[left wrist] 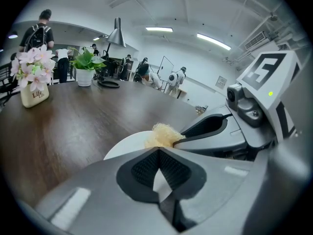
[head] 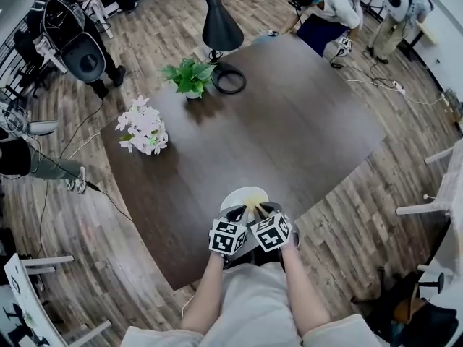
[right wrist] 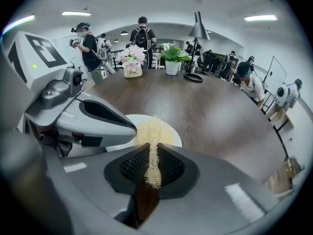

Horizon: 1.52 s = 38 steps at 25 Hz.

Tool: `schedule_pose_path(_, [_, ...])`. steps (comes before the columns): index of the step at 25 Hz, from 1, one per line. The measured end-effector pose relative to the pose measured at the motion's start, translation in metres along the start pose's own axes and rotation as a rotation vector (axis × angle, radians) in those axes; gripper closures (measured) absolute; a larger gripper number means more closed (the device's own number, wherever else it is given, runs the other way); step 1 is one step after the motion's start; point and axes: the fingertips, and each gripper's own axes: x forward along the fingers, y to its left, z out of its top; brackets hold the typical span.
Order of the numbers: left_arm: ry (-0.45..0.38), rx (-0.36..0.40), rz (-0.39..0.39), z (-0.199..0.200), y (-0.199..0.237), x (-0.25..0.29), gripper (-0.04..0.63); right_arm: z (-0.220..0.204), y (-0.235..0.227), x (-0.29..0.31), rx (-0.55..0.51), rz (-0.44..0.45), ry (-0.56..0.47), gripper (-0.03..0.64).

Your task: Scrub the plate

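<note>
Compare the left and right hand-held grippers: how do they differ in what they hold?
The left hand-held gripper is shut on the rim of the white plate; the right hand-held gripper is shut on a pale yellow mesh scrubber. The left grips something rigid; the right grips something soft, whose free end lies on the plate. Both are shut, side by side at the near edge of the dark table.

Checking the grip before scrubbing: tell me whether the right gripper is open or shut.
Shut: the right gripper pinches the yellow mesh scrubber between its jaws, over the white plate.
</note>
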Motion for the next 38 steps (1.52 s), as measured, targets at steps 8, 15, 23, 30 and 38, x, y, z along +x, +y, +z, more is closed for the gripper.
schedule_pose_path(8, [-0.002,-0.021,0.015,-0.014,0.004,-0.015,0.594,-0.002,0.019,0.000,-0.024,0.018,0.002,0.548])
schedule_pose_path(15, [-0.011,-0.042,0.032,-0.023,0.011,-0.028,0.594,0.003,0.034,0.002,-0.059,0.039,0.003,0.548])
schedule_pose_path(23, [-0.021,-0.090,0.071,-0.034,0.028,-0.045,0.594,0.013,0.057,0.013,-0.122,0.086,0.017,0.548])
schedule_pose_path(30, [-0.059,-0.132,0.128,-0.037,0.051,-0.063,0.594,0.023,0.070,0.027,-0.162,0.117,0.018,0.548])
schedule_pose_path(38, [-0.084,-0.191,0.208,-0.045,0.080,-0.087,0.594,0.039,0.071,0.038,-0.148,0.138,-0.003,0.548])
